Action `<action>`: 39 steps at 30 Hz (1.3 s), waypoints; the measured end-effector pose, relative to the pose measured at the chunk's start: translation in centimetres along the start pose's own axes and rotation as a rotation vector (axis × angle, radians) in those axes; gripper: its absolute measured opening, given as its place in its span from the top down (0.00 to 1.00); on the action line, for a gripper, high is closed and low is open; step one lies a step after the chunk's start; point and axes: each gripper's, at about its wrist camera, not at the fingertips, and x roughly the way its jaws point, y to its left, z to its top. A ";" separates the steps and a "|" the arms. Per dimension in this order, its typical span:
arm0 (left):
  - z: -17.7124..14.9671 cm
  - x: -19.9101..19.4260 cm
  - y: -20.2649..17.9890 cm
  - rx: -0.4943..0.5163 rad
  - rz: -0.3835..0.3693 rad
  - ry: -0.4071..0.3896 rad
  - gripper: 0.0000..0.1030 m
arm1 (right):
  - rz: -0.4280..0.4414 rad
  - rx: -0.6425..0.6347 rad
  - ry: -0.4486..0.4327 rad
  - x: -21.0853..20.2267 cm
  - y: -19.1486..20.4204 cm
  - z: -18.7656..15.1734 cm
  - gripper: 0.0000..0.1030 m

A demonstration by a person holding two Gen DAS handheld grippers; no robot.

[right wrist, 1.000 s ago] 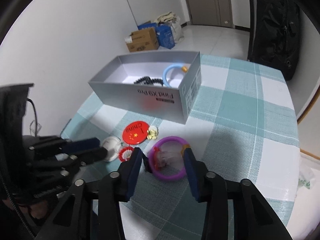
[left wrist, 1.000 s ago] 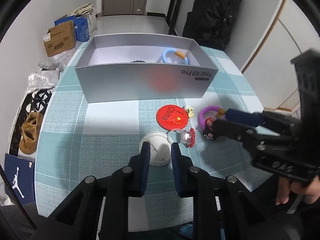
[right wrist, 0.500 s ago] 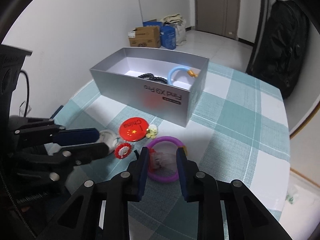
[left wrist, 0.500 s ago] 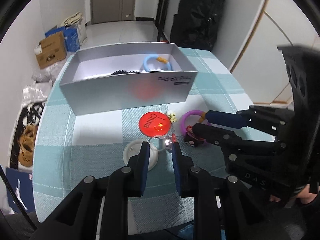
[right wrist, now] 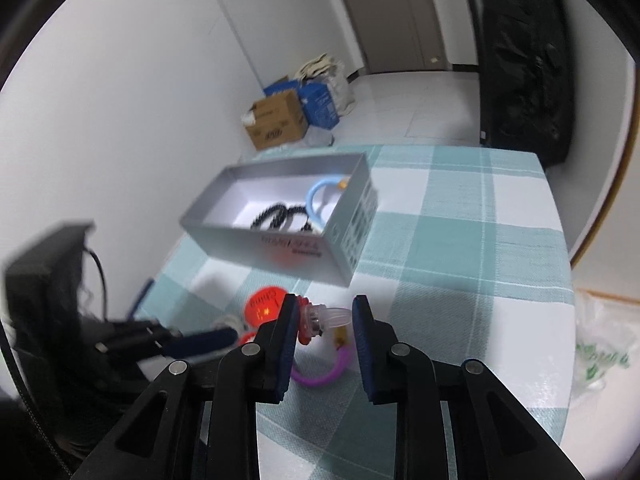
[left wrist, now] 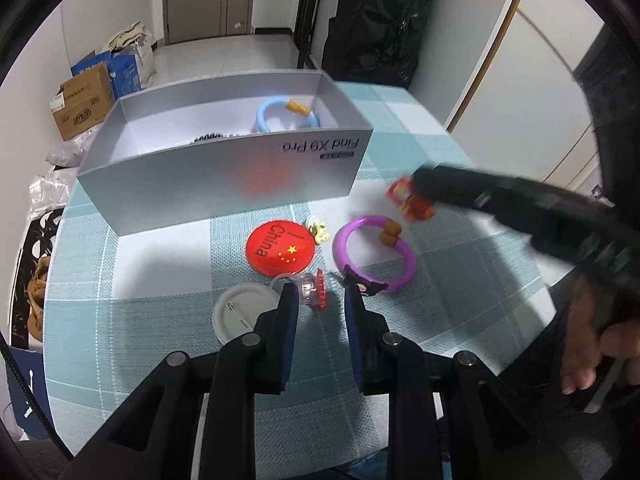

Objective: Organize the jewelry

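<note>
A grey box [left wrist: 224, 176] holds a blue ring [left wrist: 286, 114] and black beads [right wrist: 280, 216]. On the checked cloth lie a red China badge [left wrist: 280, 250], a white badge [left wrist: 240, 312], a purple bracelet [left wrist: 374, 254] and a small yellow charm [left wrist: 319, 232]. My left gripper [left wrist: 318, 300] is open around a clear ring with a red flower [left wrist: 314, 290] on the table. My right gripper [right wrist: 324, 320] is shut on a clear ring with a red charm [right wrist: 320, 318] and holds it above the table; it shows blurred in the left wrist view [left wrist: 410, 200].
Cardboard boxes and bags [left wrist: 84, 100] stand on the floor at the back left. A black bag [left wrist: 376, 20] leans by the door. A plastic bag [right wrist: 600, 356] lies at the table's right edge.
My right gripper closed on the clear ring with the red charm and lifted it up and toward the box. My left gripper moved over the flower ring.
</note>
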 end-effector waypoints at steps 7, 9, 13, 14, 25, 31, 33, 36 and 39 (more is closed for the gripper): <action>0.4 0.8 0.0 -0.002 0.009 0.007 0.82 | 0.055 0.102 -0.044 -1.4 -1.6 0.7 0.75; 0.3 0.8 -0.1 -0.002 0.008 0.005 0.82 | 0.060 0.108 -0.048 -1.5 -1.7 0.7 0.75; 0.2 0.8 -0.8 0.042 0.040 0.011 0.84 | 0.080 0.128 -0.053 -1.7 -2.1 0.8 0.75; 0.1 0.7 -0.9 0.046 0.043 0.011 0.84 | 0.085 0.137 -0.055 -1.8 -2.2 0.8 0.75; 0.4 -1.2 -0.1 -0.025 -0.013 -0.045 0.84 | 0.111 0.154 -0.079 -2.2 -2.3 1.2 0.75; 1.2 -2.9 -0.2 -0.042 -0.021 -0.119 0.84 | 0.136 0.162 -0.101 -2.4 -2.1 1.9 0.75; 1.5 -3.4 -0.1 -0.052 -0.022 -0.140 0.84 | 0.144 0.168 -0.106 -2.3 -2.0 2.2 0.75; 2.4 -4.2 0.6 -0.074 -0.022 -0.182 0.84 | 0.156 0.164 -0.112 -2.1 -1.7 3.0 0.75; 3.6 -4.5 1.3 -0.090 -0.017 -0.213 0.84 | 0.170 0.148 -0.124 -1.9 -1.1 4.0 0.75</action>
